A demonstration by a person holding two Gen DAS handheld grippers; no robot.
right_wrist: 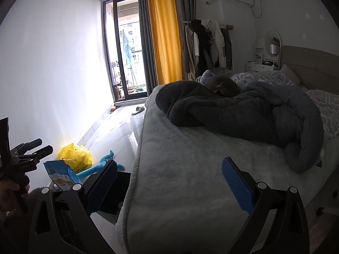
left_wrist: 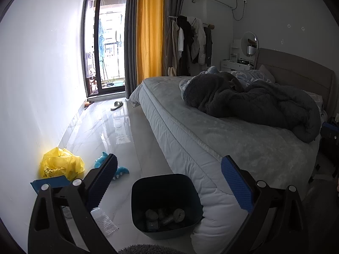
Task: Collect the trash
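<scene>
A dark trash bin (left_wrist: 165,203) stands on the floor against the bed corner, with several crumpled pieces of trash in its bottom. My left gripper (left_wrist: 169,182) is open and empty, just above the bin. A crumpled yellow plastic bag (left_wrist: 61,165) lies by the wall, a blue snack packet (left_wrist: 50,183) beside it, and clear bubble wrap (left_wrist: 103,222) on the floor. My right gripper (right_wrist: 169,184) is open and empty over the bed corner. The right wrist view also shows the yellow bag (right_wrist: 76,154), the blue packet (right_wrist: 61,174), the bin's edge (right_wrist: 120,188) and the left gripper (right_wrist: 31,148).
A bed (left_wrist: 222,144) with a grey blanket (left_wrist: 254,103) fills the right side. A blue plush toy (left_wrist: 118,169) lies on the shiny white floor (left_wrist: 118,131). A slipper (left_wrist: 117,105) sits near the balcony door (left_wrist: 106,48). The white wall runs along the left.
</scene>
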